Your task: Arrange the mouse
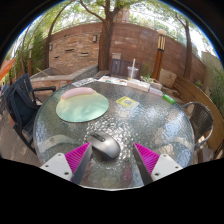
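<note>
A grey computer mouse (103, 147) lies on the round glass table (150, 125), near its front edge. My gripper (111, 156) is open, with its magenta pads (77, 156) spread wide. The mouse stands between the fingers, close to the left one, with a clear gap to the right pad (146, 155). It rests on the table on its own. A round pale mouse mat (82, 104) lies on the table beyond the mouse, to the left.
A yellow-green card (127, 101) and a small green thing (168, 98) lie further back on the table. A white cup (133, 70) stands at the far edge. Chairs stand at the left (22, 100) and right (203, 118). A brick wall (90, 45) is behind.
</note>
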`<state>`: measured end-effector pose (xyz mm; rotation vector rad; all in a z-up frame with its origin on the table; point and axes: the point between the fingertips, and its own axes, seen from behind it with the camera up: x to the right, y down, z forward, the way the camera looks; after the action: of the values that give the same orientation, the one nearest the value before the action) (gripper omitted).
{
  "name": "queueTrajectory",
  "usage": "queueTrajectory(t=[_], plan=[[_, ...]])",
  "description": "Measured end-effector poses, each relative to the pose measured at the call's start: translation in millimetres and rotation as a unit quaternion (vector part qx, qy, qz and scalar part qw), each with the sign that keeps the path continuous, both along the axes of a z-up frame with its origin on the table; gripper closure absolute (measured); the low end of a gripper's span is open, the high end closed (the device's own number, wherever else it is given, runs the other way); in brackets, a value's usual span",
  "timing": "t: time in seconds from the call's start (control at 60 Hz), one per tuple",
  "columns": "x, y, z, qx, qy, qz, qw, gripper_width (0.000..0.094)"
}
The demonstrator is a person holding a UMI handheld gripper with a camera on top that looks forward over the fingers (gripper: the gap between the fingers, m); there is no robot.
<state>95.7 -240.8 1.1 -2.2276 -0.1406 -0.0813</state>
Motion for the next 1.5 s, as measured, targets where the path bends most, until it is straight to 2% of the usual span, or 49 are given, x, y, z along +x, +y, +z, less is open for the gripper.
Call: queueTrajectory(t=[0.267, 0.317, 0.35, 0.417, 0.533, 0.683, 0.783, 0.9, 1.033, 1.133, 1.2, 1.3, 1.383, 1.4, 1.5], plan=[[6.8, 52.0, -11.3, -0.009, -0.028, -0.001, 1.0, 0.0085], [4.0, 58.0, -13.2, -0.01, -0.019, 0.002, 1.0, 0.0127], [0.3, 60.6, -13.8, -0.012, -0.008, 0.006, 1.0, 0.0188], [-11.0, 61.2, -17.8, -0.024, 0.02, 0.015, 0.999, 0.0384], [-14.0, 61.6, -18.6, -0.028, 0.015, 0.023, 0.999, 0.0488], [-7.3, 56.6, -13.4, -0.041, 0.026, -0.014, 0.999, 0.0564], [8.8, 56.2, 16.7, -0.021, 0.009, -0.05, 0.999, 0.0562], [14.3, 77.2, 93.4, 0.046, 0.009, -0.078, 0.996, 0.0566], [-15.5, 129.2, 199.3, 0.137, 0.022, -0.067, 0.988, 0.0565], [-65.2, 161.5, 222.0, 0.162, 0.05, -0.045, 0.984, 0.0566], [-88.7, 190.3, 201.4, 0.143, 0.063, -0.031, 0.987, 0.0566], [-121.8, 212.9, 123.8, 0.084, 0.067, -0.021, 0.994, 0.0566], [-128.7, 226.9, 68.2, 0.021, 0.06, -0.026, 0.998, 0.0563], [-133.7, 222.2, 41.4, 0.014, 0.058, -0.027, 0.998, 0.0562], [-135.6, 220.9, -4.3, -0.045, 0.072, -0.035, 0.996, 0.0496]])
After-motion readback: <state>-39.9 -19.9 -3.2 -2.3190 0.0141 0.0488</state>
